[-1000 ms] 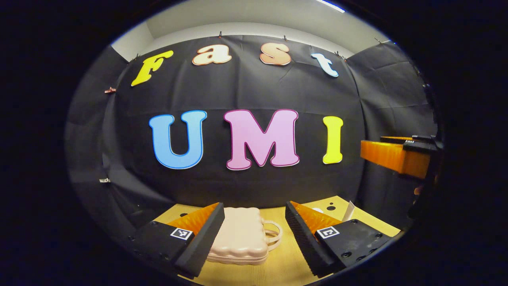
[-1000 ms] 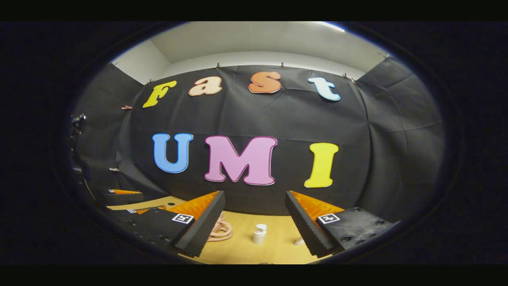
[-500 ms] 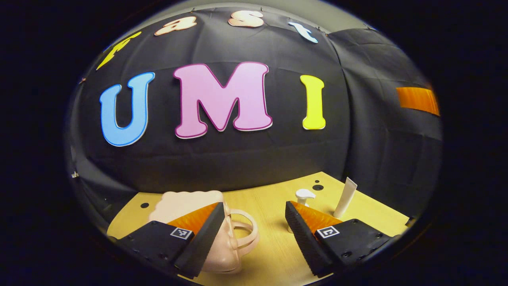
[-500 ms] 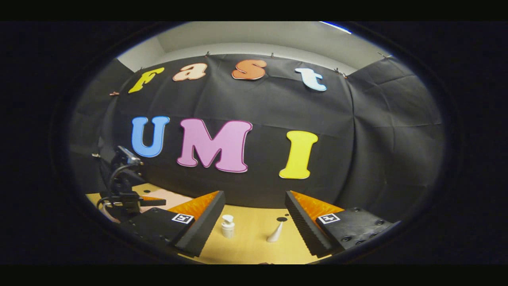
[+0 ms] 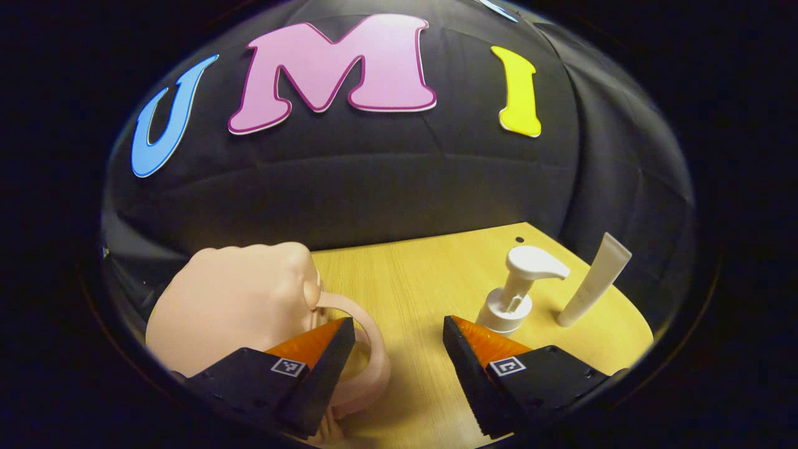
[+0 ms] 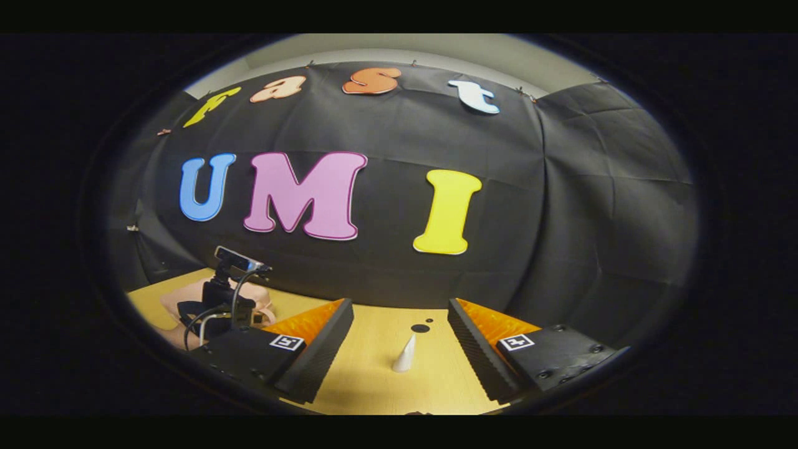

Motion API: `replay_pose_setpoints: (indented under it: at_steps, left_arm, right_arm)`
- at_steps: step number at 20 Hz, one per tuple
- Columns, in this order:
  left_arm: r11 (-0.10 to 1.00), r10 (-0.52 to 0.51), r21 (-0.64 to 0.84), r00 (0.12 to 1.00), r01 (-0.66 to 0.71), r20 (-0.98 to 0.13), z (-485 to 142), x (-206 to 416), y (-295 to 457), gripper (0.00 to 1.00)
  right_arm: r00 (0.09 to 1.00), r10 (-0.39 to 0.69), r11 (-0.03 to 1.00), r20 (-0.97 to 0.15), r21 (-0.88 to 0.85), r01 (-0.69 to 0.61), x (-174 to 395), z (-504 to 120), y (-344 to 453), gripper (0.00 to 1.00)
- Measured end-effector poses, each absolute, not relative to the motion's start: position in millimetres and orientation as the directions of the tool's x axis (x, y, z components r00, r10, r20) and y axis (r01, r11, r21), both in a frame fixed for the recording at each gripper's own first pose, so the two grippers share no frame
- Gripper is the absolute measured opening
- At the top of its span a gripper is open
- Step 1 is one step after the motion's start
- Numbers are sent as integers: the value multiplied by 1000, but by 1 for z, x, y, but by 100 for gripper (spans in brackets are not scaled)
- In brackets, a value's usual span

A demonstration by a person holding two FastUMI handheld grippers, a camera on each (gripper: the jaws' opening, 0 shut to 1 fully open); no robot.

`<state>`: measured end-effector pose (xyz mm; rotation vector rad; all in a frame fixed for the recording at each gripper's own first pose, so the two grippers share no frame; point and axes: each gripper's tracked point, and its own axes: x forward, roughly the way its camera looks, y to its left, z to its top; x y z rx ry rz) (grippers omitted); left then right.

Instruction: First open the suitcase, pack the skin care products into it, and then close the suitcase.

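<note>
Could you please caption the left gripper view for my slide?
Open left gripper nears the closed pink suitcase; pump bottle and tube stand nearby.

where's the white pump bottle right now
In the left gripper view, the white plastic pump bottle stands upright on the light wooden table, right of centre, between the pale pink suitcase and the white squeeze tube.

Suitcase (image 5: pixel 234 299): smooth pink plastic, soft sheen. Table (image 5: pixel 424 280): pale matt wood grain. My fingers (image 5: pixel 471 358): ridged black rubber pads. Pump bottle (image 5: pixel 514 293): glossy white plastic.
</note>
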<state>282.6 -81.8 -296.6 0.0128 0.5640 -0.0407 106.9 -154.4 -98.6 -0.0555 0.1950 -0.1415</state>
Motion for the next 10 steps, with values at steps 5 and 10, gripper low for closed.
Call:
replay_pose_setpoints:
  at_steps: [5,10]
  left_arm:
    - [996,66,82,782,-19,-620,-334,296,-74,67]
    - [992,123,84,714,-90,-689,-348,294,-59,24]
  right_arm:
    - [960,-151,988,-237,-19,151,116,-117,-159,97]
    - [967,-112,994,-229,-17,111,117,-117,-154,98]
